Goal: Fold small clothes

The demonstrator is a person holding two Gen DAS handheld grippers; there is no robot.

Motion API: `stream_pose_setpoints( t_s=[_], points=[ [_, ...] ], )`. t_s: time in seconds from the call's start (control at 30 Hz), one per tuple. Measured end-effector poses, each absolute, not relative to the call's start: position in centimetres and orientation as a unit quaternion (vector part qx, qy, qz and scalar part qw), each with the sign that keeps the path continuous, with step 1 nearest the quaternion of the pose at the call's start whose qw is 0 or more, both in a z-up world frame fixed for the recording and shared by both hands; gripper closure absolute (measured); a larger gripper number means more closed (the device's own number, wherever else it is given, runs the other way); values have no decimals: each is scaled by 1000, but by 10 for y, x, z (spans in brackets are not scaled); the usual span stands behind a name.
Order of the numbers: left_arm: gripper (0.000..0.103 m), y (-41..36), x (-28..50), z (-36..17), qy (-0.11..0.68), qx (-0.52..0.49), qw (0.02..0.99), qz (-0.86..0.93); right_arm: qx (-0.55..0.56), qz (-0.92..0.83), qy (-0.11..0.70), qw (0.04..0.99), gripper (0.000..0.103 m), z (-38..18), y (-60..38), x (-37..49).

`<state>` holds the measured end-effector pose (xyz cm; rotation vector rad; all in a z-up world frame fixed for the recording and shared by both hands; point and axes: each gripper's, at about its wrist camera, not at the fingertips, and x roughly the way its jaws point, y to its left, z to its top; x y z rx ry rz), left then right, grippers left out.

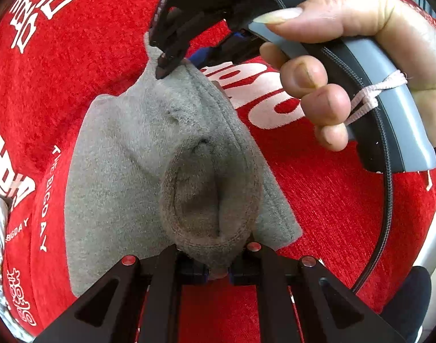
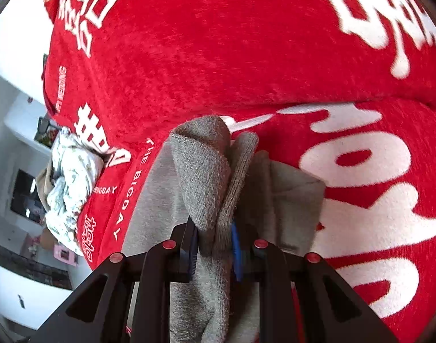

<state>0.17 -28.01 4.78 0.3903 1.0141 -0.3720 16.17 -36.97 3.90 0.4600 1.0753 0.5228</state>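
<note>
A grey sock (image 1: 149, 160) lies stretched and partly lifted over a red cloth with white lettering (image 1: 318, 200). My left gripper (image 1: 218, 274) is shut on the sock's ribbed cuff end at the bottom of the left wrist view. My right gripper (image 1: 166, 63) comes in from the top there and pinches the sock's far end. In the right wrist view the right gripper (image 2: 215, 248) is shut on a bunched fold of the grey sock (image 2: 201, 171), which drapes down between the fingers over the red cloth (image 2: 218, 43).
A crumpled pale patterned garment (image 2: 72, 177) lies at the red cloth's left edge. A hand (image 1: 332, 57) holds the right gripper's grey handle. Beyond the cloth's left edge, white room surfaces and floor (image 2: 15, 57) show.
</note>
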Motion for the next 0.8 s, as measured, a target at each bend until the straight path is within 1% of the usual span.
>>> stream_pose_setpoints(
  t_s=[0.2, 0.33, 0.37, 0.4, 0.43, 0.47, 0.5, 0.53, 0.57, 0.67, 0.8],
  points=[
    [93, -287, 1, 39, 485, 196, 835, -170, 248, 229, 508, 793, 81, 13, -385, 161],
    [93, -285, 2, 42, 491, 183, 834, -175, 252, 225, 505, 794, 79, 12, -387, 160],
    [93, -284, 2, 42, 492, 180, 834, -175, 249, 220, 506, 796, 76, 13, -388, 160],
    [92, -283, 3, 42, 493, 178, 833, -176, 246, 215, 508, 797, 68, 13, -389, 159],
    [81, -281, 5, 43, 495, 176, 832, -177, 241, 201, 510, 801, 64, 14, -390, 159],
    [60, -275, 9, 43, 500, 169, 829, -188, 239, 190, 511, 803, 54, 16, -393, 158],
    [47, -271, 9, 45, 505, 155, 825, -202, 240, 186, 510, 805, 49, 17, -395, 158],
    [30, -265, 7, 49, 505, 138, 826, -209, 241, 183, 508, 807, 49, 20, -399, 156],
    [26, -258, 6, 54, 500, 126, 830, -213, 241, 179, 506, 809, 49, 22, -402, 154],
    [26, -242, 0, 66, 497, 105, 826, -242, 241, 167, 495, 818, 49, 37, -408, 142],
    [26, -198, 5, 95, 480, 34, 826, -294, 204, 199, 461, 841, 49, 72, -394, 116]
  ],
)
